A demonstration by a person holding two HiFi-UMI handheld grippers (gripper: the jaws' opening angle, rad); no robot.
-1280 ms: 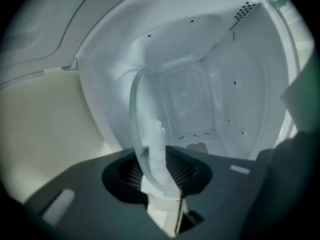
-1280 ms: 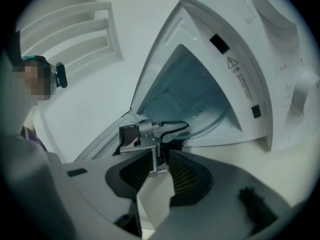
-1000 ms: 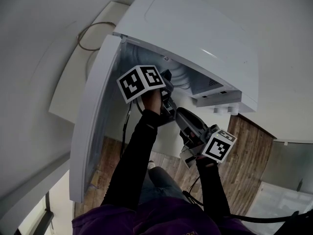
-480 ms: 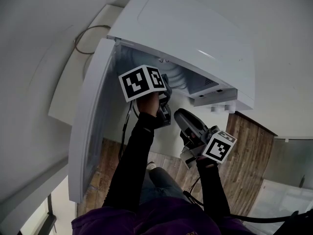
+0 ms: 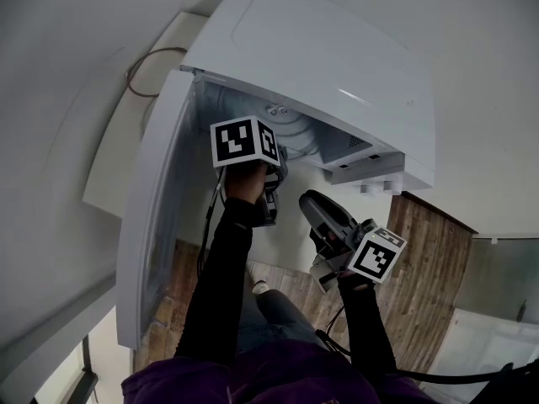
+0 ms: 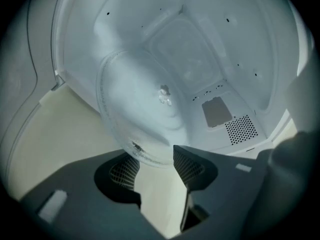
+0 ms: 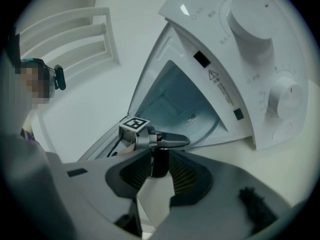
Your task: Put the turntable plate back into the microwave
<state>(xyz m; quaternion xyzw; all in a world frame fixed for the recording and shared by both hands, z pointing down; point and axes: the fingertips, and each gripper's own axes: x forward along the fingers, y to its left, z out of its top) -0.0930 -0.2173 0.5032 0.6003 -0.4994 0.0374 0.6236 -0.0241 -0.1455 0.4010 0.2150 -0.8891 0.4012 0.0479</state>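
Observation:
The white microwave (image 5: 337, 57) stands with its door (image 5: 160, 217) swung open. The round glass turntable plate (image 6: 150, 114) lies inside the cavity, showing faintly in the head view too (image 5: 295, 129). My left gripper (image 5: 280, 154) reaches into the cavity mouth. In the left gripper view its jaws (image 6: 157, 166) are opening, the plate's near rim sits just at the fingertips, and the pads stand off it. Lower down, outside the microwave, my right gripper (image 5: 313, 202) stands open and holds nothing (image 7: 159, 176); it looks at the left gripper (image 7: 150, 136) and the cavity.
Two knobs (image 7: 250, 14) (image 7: 285, 96) sit on the microwave's control panel. A cable loop (image 5: 147, 61) lies behind the microwave on the white counter (image 5: 118, 141). Wooden flooring (image 5: 429, 259) shows below. The open door bounds the left side of the cavity mouth.
My left gripper has rolled and tipped downward at the cavity mouth, and the arm now hangs straighter below it. The right gripper has kept its place.

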